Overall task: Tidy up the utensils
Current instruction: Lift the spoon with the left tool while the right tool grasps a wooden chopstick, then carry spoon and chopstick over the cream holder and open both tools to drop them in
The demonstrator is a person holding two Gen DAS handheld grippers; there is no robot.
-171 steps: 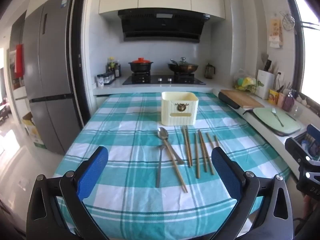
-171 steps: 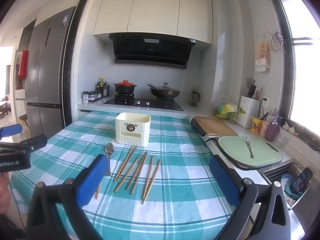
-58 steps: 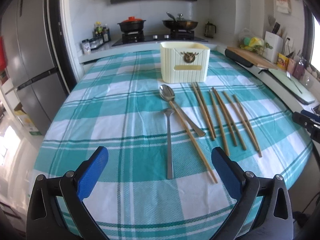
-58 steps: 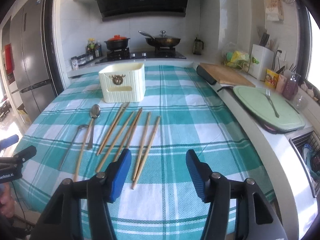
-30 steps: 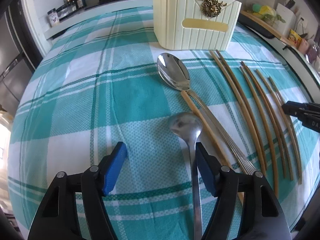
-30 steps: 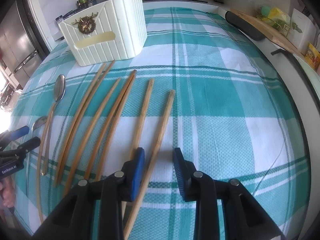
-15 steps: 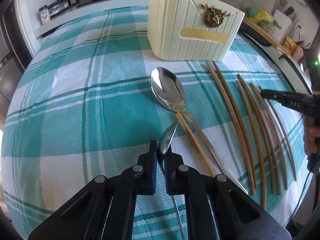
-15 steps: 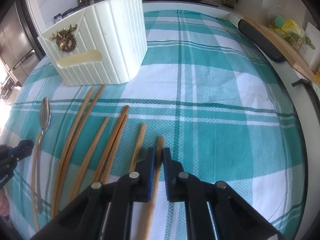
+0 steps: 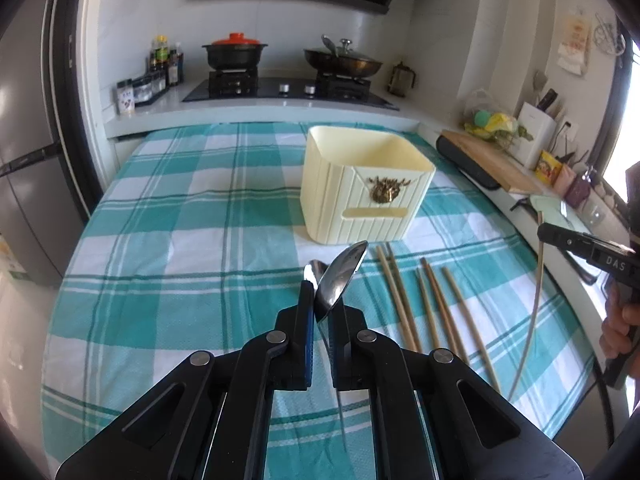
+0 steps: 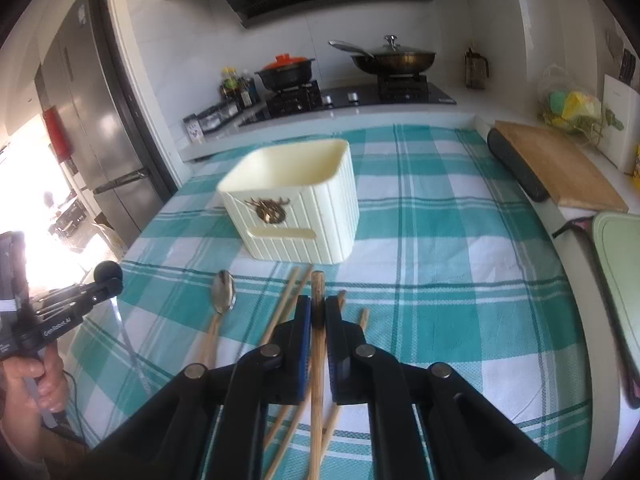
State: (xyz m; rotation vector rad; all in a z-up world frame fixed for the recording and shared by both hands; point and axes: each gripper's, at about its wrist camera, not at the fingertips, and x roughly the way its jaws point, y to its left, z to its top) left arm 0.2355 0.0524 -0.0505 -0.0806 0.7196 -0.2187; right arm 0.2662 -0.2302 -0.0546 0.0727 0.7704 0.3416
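My left gripper is shut on a steel spoon and holds it lifted above the checked tablecloth, its bowl pointing towards the cream utensil holder. My right gripper is shut on a wooden chopstick, lifted, with its tip towards the holder. Several wooden chopsticks and a second spoon lie on the cloth in front of the holder. The right gripper with its chopstick also shows in the left wrist view.
The table has a teal checked cloth. Behind it a counter holds a stove with a red-lidded pot and a pan. A cutting board and a green tray lie at the right. A fridge stands at the left.
Both grippers have risen off the table: the left has lifted the spoon and the right has lifted a chopstick. Both views have tilted up towards the holder.
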